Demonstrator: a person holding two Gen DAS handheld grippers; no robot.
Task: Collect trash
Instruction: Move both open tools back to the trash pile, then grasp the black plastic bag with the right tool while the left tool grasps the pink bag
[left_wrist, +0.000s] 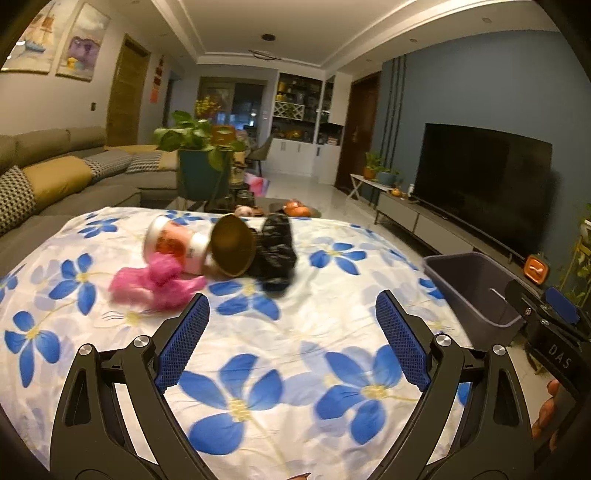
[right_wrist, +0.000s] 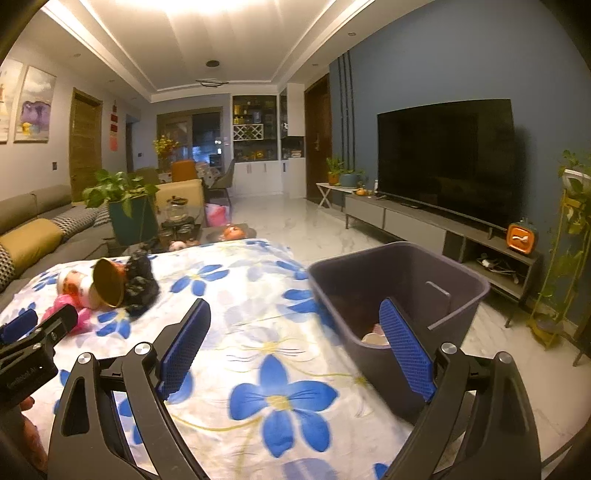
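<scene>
Trash pile is being shown at the table's far left: a pink bag (left_wrist: 155, 282), a tipped white-and-orange cup (left_wrist: 177, 245), a gold-lined paper bowl (left_wrist: 232, 245) and a crumpled black bag (left_wrist: 275, 254), all touching. A grey bin (right_wrist: 399, 280) is being seen at the table's right edge, something pale lying inside. The flowered cloth (left_wrist: 280, 332) is being left bare between them. The left tool (left_wrist: 291, 339) and right tool (right_wrist: 295, 350) are both being held spread, gripping nothing. "DAS" is being read on the right tool's body.
</scene>
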